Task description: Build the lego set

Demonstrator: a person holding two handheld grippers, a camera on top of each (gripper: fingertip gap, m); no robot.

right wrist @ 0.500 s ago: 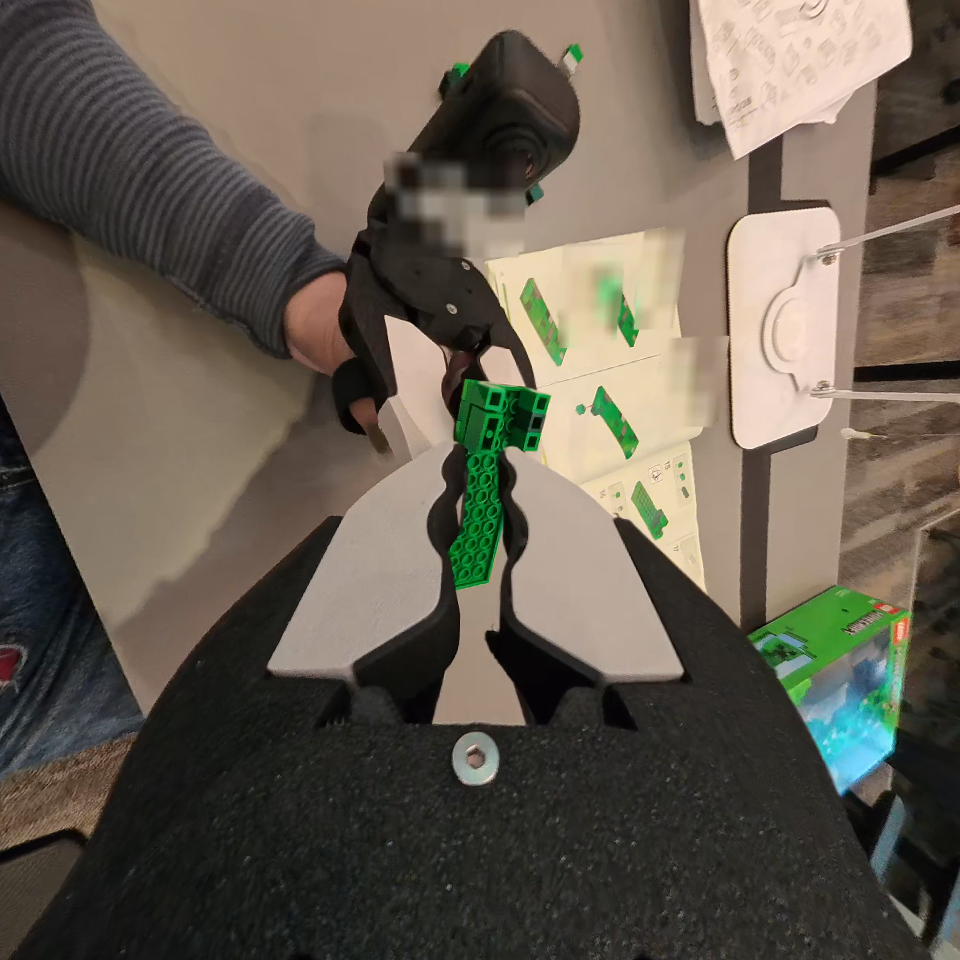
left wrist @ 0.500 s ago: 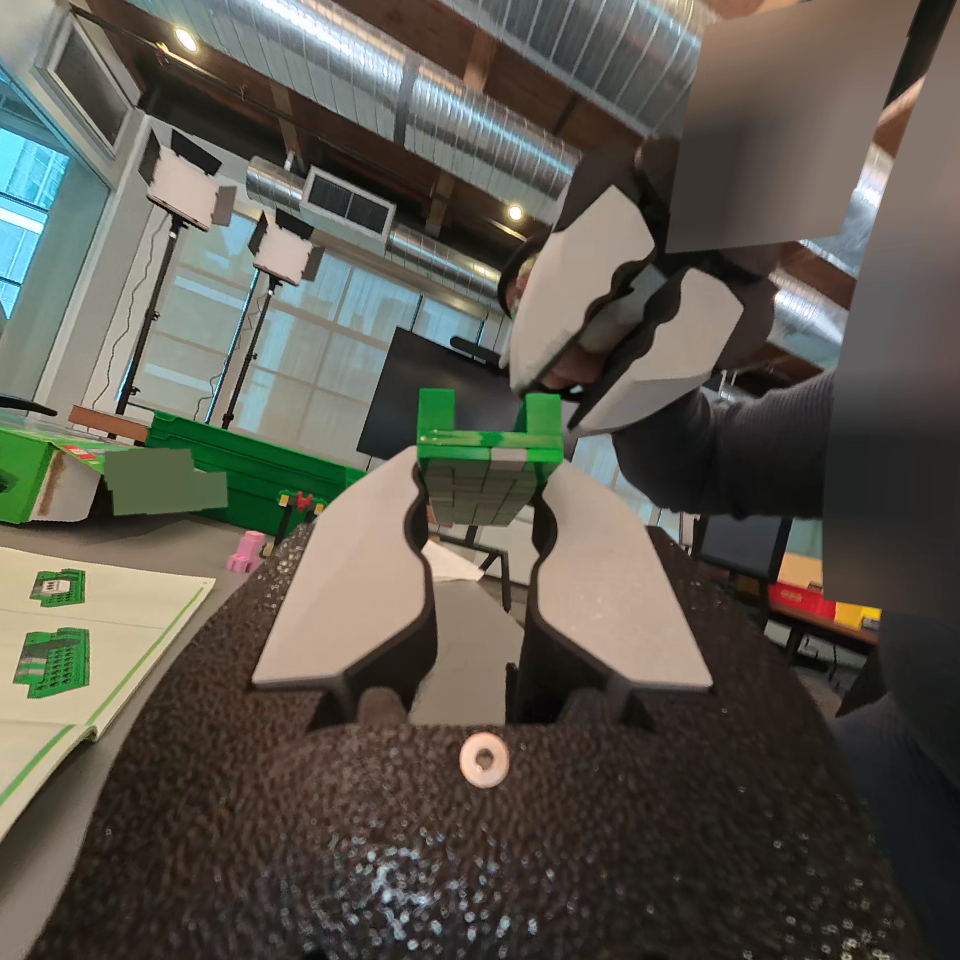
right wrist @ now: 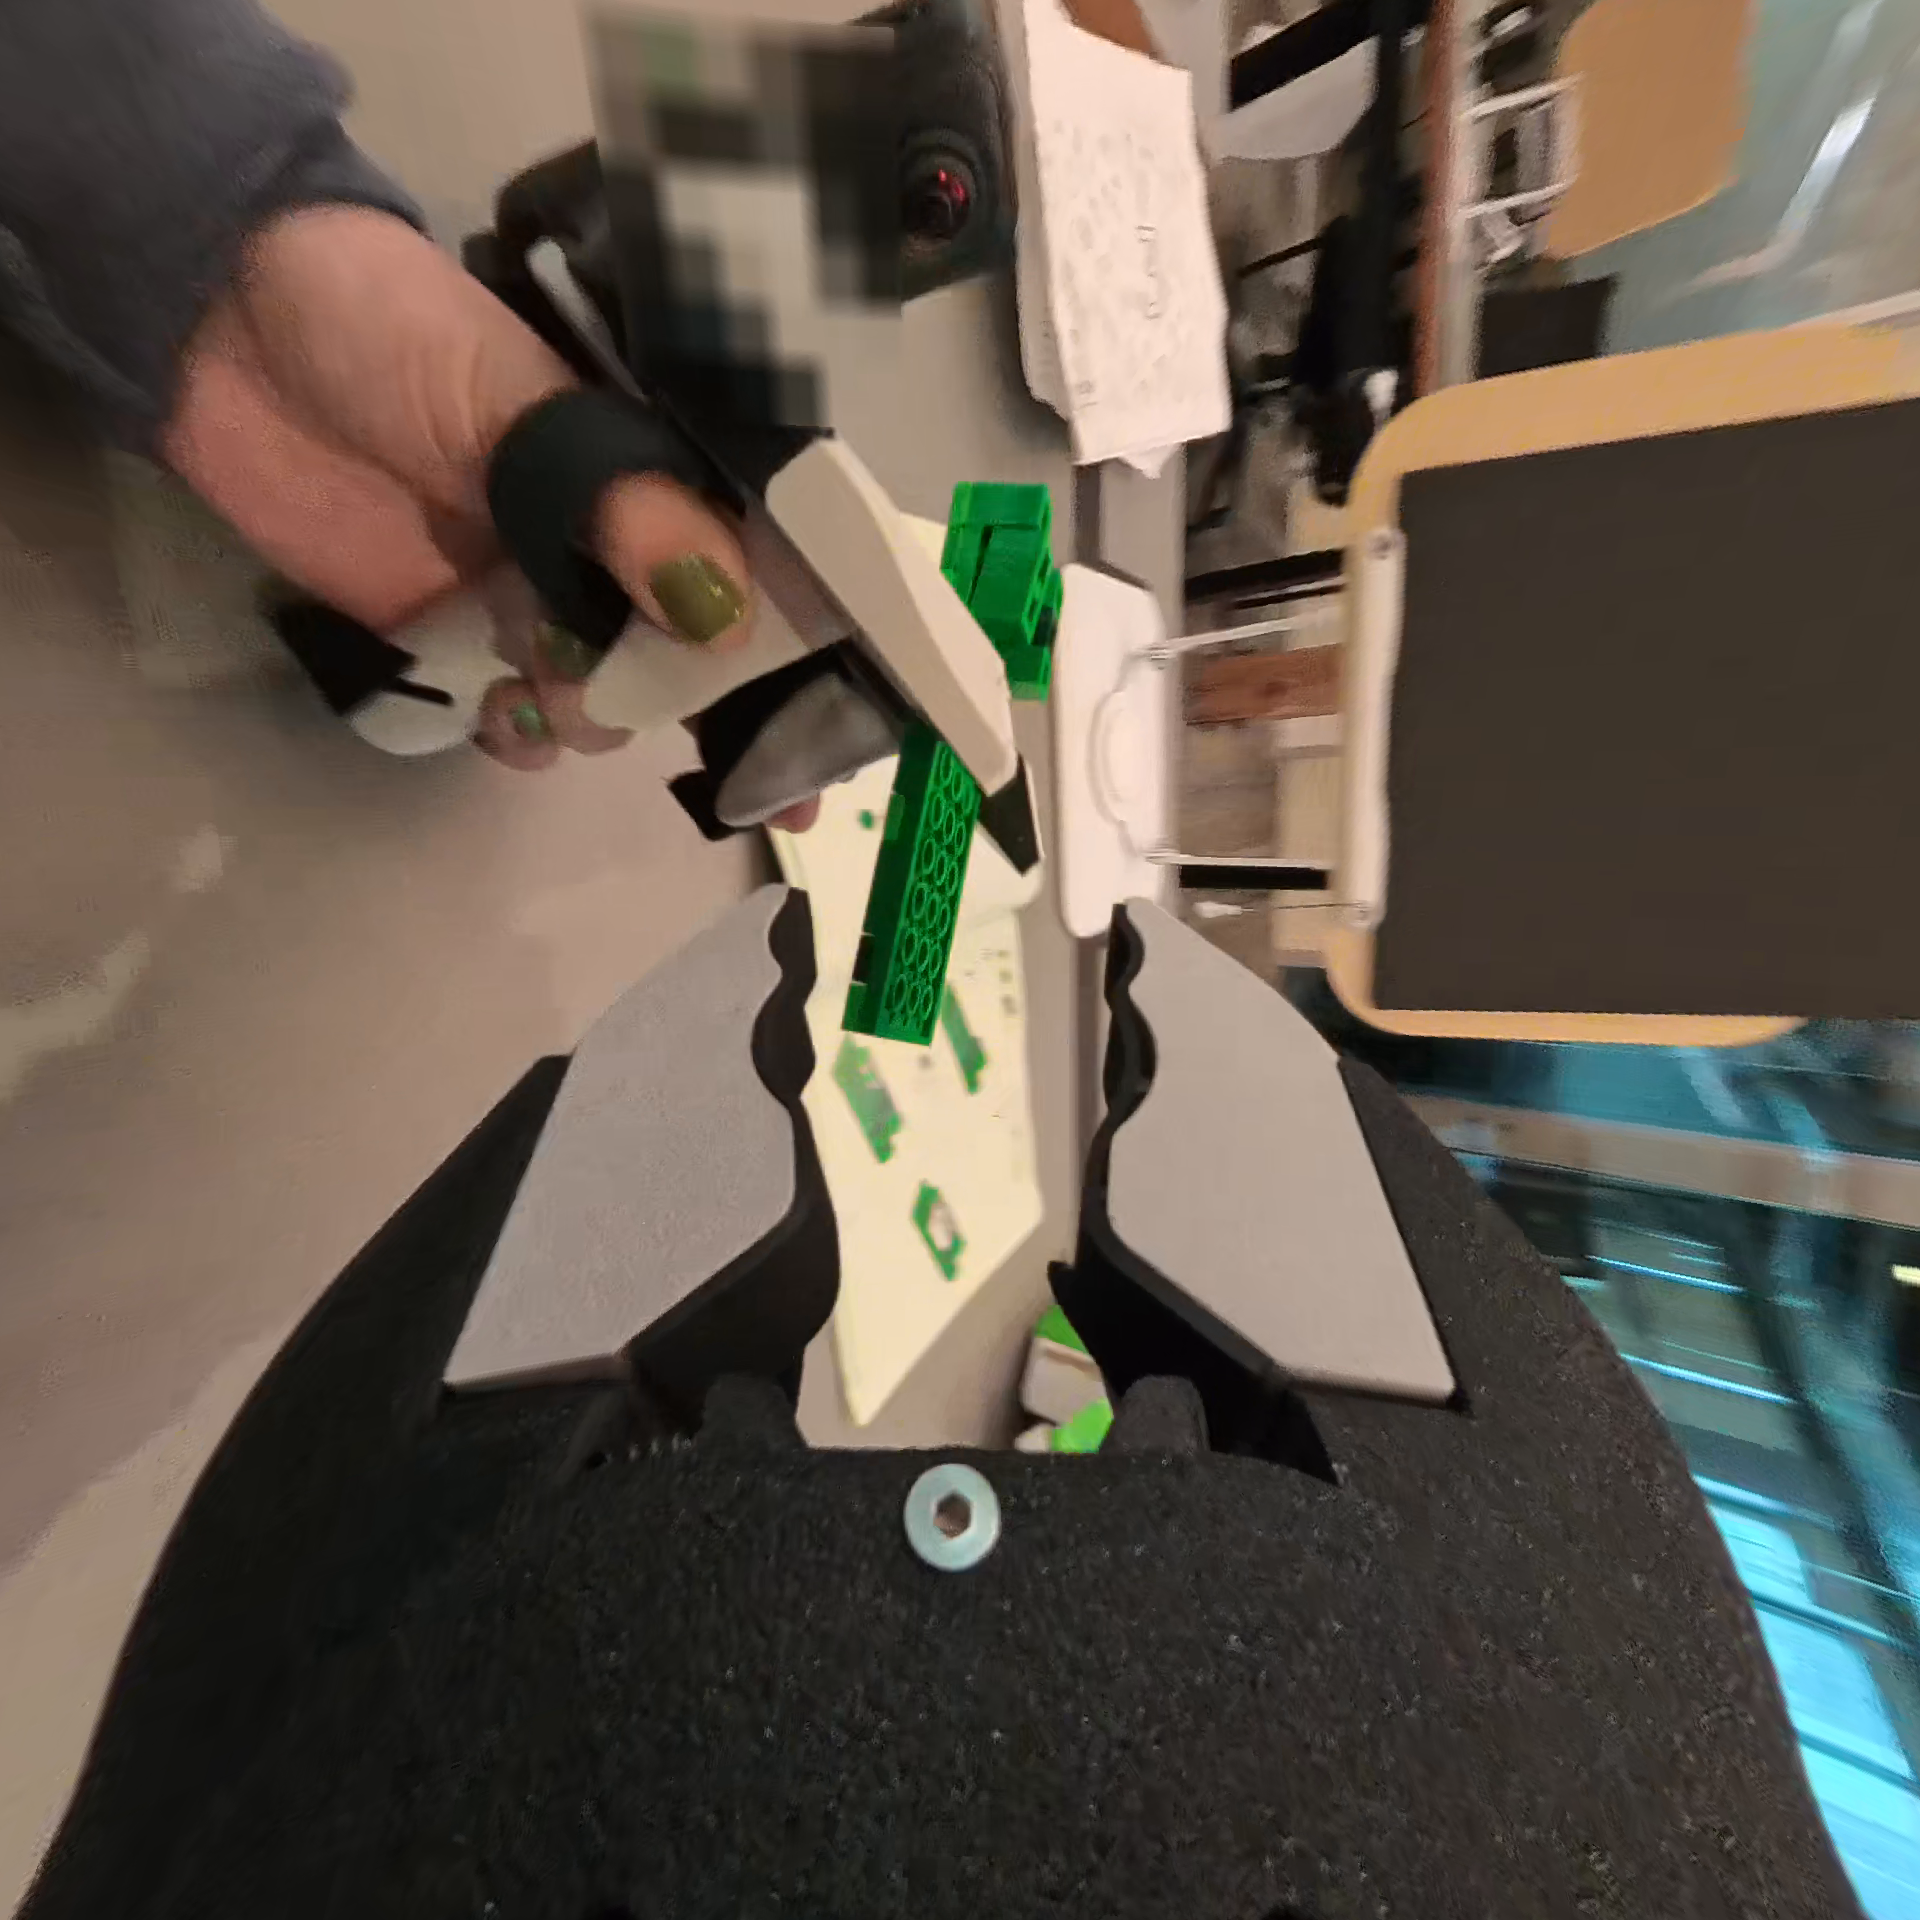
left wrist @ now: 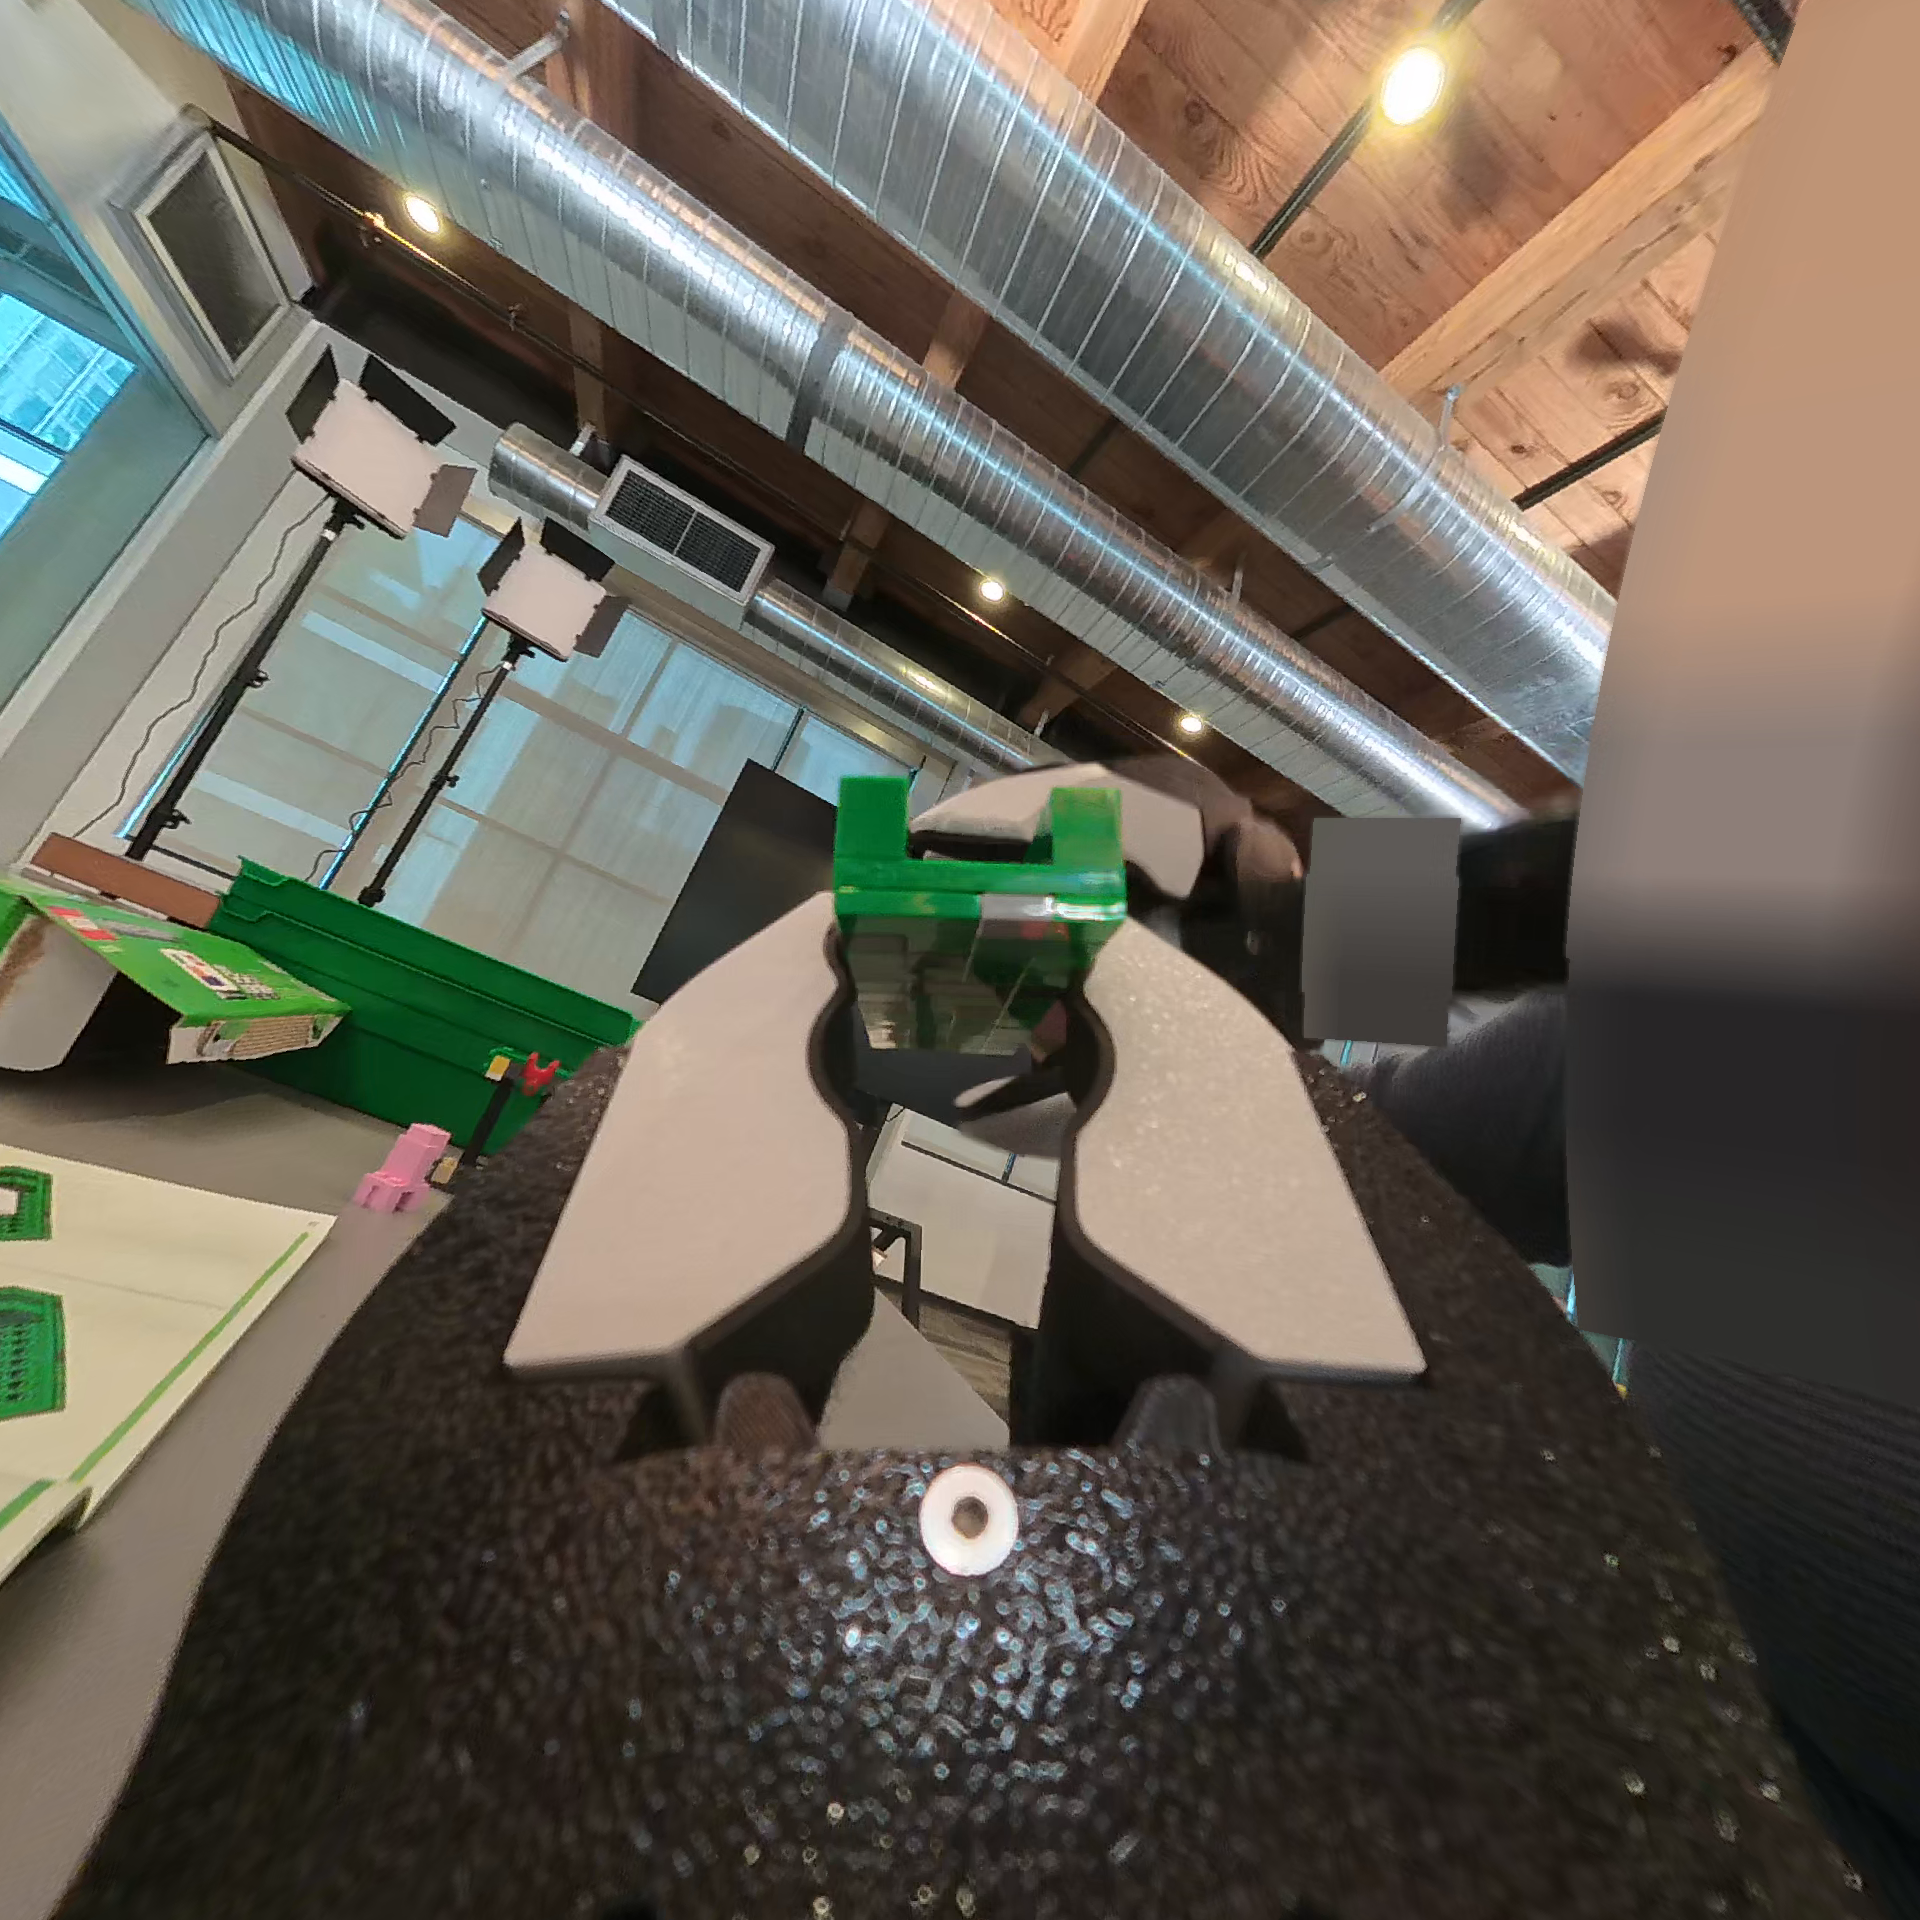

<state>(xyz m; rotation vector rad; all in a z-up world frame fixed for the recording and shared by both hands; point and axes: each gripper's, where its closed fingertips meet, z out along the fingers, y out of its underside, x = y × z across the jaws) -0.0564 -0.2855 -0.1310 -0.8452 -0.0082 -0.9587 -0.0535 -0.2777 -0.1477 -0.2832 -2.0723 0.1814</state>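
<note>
Now only the left gripper (left wrist: 961, 977) pinched the green lego piece (left wrist: 977, 914); the right gripper (right wrist: 951, 925) gaped empty. One bump could twist it loose onto the counter (right wrist: 312, 935).

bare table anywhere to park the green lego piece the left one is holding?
Yes: the grey table between the instruction booklet and the green bin is bare, apart from a pink figure near the left hand-held gripper. It is crowded around the lego assembly and the open right hand-held gripper.
</note>
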